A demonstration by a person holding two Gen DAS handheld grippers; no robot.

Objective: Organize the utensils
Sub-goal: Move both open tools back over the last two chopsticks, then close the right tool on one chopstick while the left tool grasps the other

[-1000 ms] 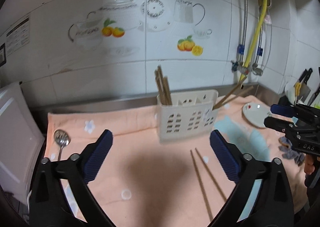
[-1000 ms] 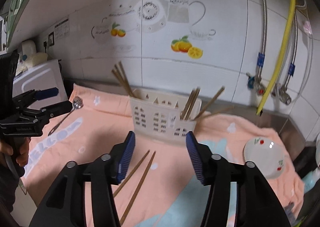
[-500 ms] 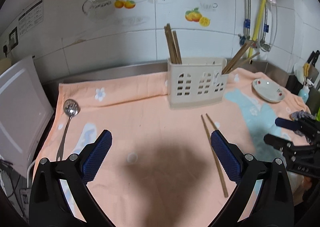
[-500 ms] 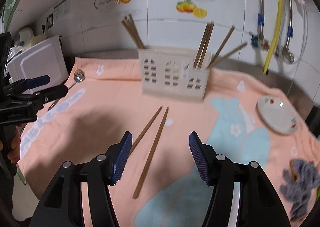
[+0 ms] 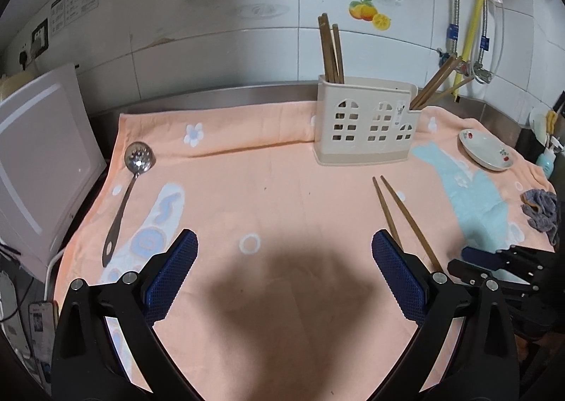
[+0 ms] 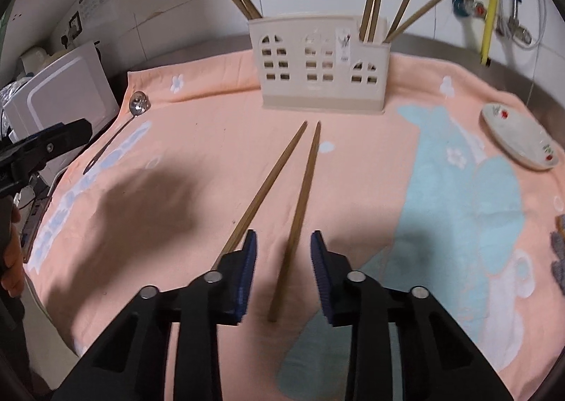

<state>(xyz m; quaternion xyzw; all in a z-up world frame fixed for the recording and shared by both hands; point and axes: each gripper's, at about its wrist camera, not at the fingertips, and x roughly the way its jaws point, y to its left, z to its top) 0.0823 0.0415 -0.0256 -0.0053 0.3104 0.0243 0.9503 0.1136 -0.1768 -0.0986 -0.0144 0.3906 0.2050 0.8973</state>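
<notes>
Two loose wooden chopsticks (image 6: pixel 300 189) lie on the peach towel (image 6: pixel 197 139) in front of a cream utensil holder (image 6: pixel 319 69) that holds more chopsticks. My right gripper (image 6: pixel 282 263) is open, low over the chopsticks' near ends; one stick runs between its fingers, the other passes under the left finger. My left gripper (image 5: pixel 284 259) is open and empty above the towel's front middle. A slotted metal spoon (image 5: pixel 129 189) lies at the towel's left edge. The chopsticks (image 5: pixel 406 213) and holder (image 5: pixel 367 129) also show in the left wrist view.
A small white plate (image 6: pixel 519 139) sits at the right on the towel, and a grey rag (image 5: pixel 540 210) lies beyond it. A white appliance (image 5: pixel 39 160) stands to the left. Pipes and a yellow hose (image 5: pixel 476 12) run down the tiled wall.
Both grippers have dropped and tilted down toward the towel. My right gripper has come in over the near ends of the two loose chopsticks.
</notes>
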